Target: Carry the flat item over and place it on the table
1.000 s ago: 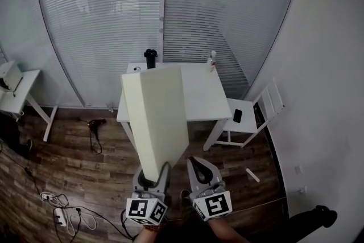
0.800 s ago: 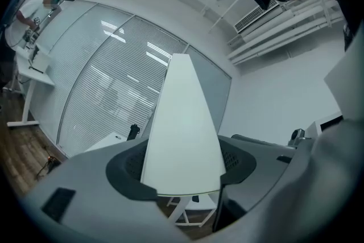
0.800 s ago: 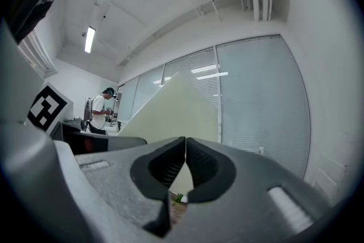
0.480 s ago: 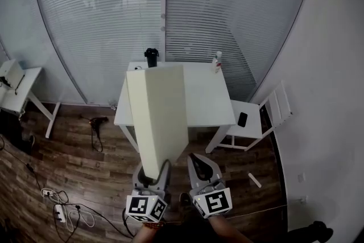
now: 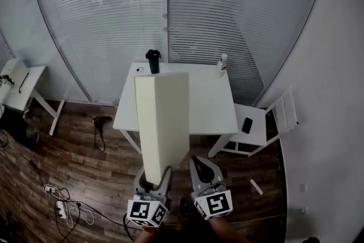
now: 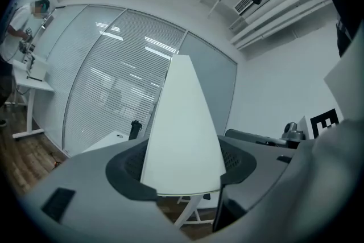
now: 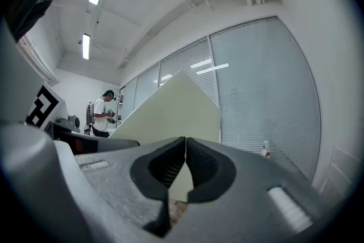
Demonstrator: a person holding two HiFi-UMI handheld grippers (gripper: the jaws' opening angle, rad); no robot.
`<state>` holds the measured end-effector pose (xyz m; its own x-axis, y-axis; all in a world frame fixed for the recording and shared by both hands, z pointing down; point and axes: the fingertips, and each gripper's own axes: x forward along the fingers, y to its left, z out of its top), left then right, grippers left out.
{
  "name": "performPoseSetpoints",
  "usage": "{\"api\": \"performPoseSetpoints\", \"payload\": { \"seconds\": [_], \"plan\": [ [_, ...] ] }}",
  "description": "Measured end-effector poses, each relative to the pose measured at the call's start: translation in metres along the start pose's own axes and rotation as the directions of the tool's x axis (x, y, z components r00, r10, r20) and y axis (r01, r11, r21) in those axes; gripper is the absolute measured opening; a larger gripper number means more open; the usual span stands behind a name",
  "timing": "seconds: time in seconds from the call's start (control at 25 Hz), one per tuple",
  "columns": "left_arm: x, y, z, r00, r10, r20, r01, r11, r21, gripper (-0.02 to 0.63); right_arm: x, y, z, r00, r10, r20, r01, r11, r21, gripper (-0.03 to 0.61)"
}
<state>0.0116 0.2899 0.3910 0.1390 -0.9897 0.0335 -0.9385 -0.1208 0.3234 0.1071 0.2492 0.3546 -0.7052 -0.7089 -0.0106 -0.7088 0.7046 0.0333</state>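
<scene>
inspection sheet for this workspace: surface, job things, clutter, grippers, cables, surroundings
surface: white table, ahead of the grippers
job's things: cream flat panel, held on edge, not yet on the table
clutter: black cup, small bottle at table's far edge; phone on white chair
grippers: left gripper clamped on panel's near end; right gripper shut, empty
cables: power strip and cords on wood floor
surroundings: glass wall with blinds

A white rectangular table [image 5: 213, 105] carries a black cylindrical cup [image 5: 153, 61] at its 11 o'clock edge and a white bottle with a red cap [image 5: 223, 65] at 1 o'clock. On the dark wooden plank floor [image 5: 85, 168], a black corded tool [image 5: 101, 121] lies at the table's 8 o'clock.
</scene>
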Motion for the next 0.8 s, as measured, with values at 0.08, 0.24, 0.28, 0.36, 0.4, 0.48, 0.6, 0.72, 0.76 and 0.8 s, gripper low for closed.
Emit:
{"api": "performPoseSetpoints", "payload": {
  "seconds": [0.08,0.24,0.28,0.36,0.4,0.48,0.6,0.72,0.76,0.8],
  "plan": [
    [0.005,-0.003,-0.003,1.000,0.016,-0.016,-0.016,1.000,0.001,0.272,0.003,-0.009,-0.006,1.000,0.011,-0.010,-0.010,1.000,0.015,0.000],
    [0.015,-0.004,-0.008,0.998,0.046,-0.036,-0.045,0.999,0.018,0.272,0.012,-0.022,-0.012,0.999,0.037,-0.014,-0.036,0.999,0.039,0.000],
    [0.018,-0.004,-0.008,0.998,0.055,-0.036,-0.055,0.998,0.017,0.273,0.015,-0.025,-0.012,0.999,0.044,-0.012,-0.043,0.998,0.038,0.000],
    [0.022,-0.004,-0.009,0.997,0.071,-0.035,-0.070,0.997,0.021,0.273,0.020,-0.031,-0.013,0.998,0.056,-0.008,-0.056,0.998,0.035,0.000],
    [0.023,-0.004,-0.010,0.997,0.073,-0.036,-0.072,0.997,0.030,0.273,0.022,-0.034,-0.014,0.998,0.060,-0.006,-0.060,0.998,0.034,0.000],
    [0.026,-0.004,-0.013,0.996,0.075,-0.038,-0.073,0.996,0.043,0.272,0.025,-0.038,-0.014,0.998,0.063,-0.005,-0.063,0.997,0.032,0.000],
    [0.030,-0.004,-0.017,0.996,0.078,-0.041,-0.077,0.996,0.039,0.272,0.024,-0.041,-0.018,0.998,0.062,-0.013,-0.061,0.998,0.032,0.000],
    [0.037,-0.001,-0.018,0.996,0.075,-0.049,-0.073,0.996,0.043,0.273,0.026,-0.042,-0.022,0.998,0.059,-0.030,-0.058,0.998,0.035,0.000],
    [0.040,0.001,-0.018,0.996,0.072,-0.051,-0.070,0.997,0.045,0.273,0.029,-0.043,-0.024,0.998,0.059,-0.036,-0.058,0.998,0.033,0.000],
    [0.044,0.005,-0.018,0.996,0.069,-0.051,-0.066,0.997,0.045,0.272,0.033,-0.043,-0.026,0.997,0.058,-0.045,-0.056,0.998,0.030,0.000]
  ]
}}
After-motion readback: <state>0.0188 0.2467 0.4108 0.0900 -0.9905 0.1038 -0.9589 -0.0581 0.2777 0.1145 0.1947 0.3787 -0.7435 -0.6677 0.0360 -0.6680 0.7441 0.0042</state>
